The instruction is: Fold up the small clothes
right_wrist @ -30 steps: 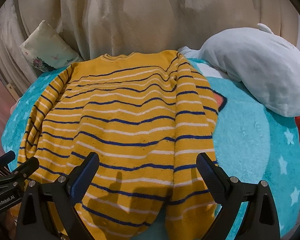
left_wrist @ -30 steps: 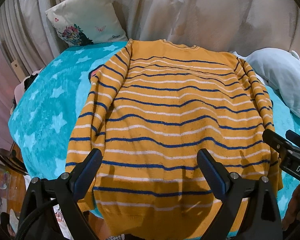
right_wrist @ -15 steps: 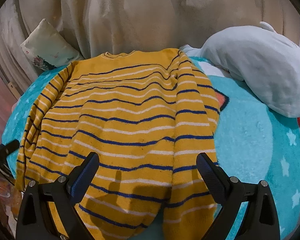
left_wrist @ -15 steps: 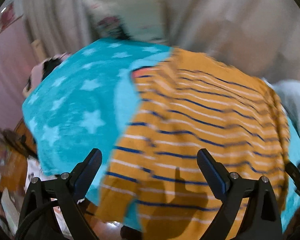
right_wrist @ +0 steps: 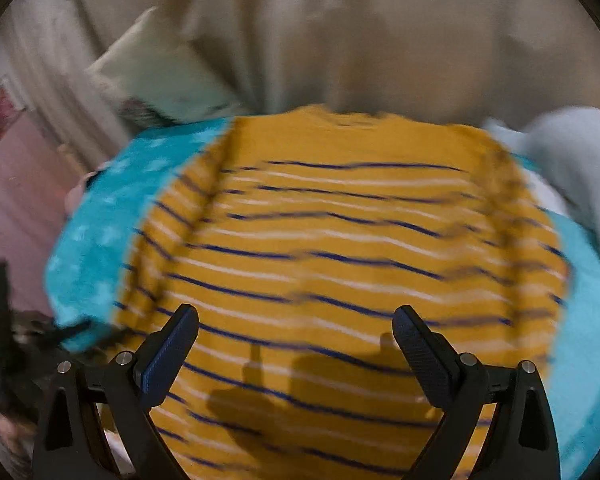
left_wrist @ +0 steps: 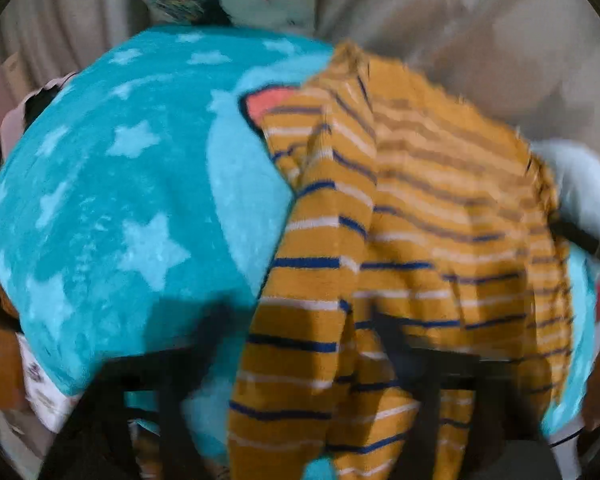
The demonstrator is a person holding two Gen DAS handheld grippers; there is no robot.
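Mustard-yellow knitted sweater with thin navy and white horizontal stripes point(right_wrist: 340, 248), long-sleeved, round ribbed neckline. Lies spread out flat, neckline at 12 o'clock in the right wrist view, hem toward 6 o'clock hanging over the near edge. Both sleeves lie alongside the body: one down the 9 o'clock side, one down the 3 o'clock side. In the left wrist view the sweater point(left_wrist: 412, 240) fills the 3 to 6 o'clock half, its near sleeve a separate rumpled strip running from 12 down to 6 o'clock. Both views motion-blurred; fabric detail soft, some light wrinkles across the body.
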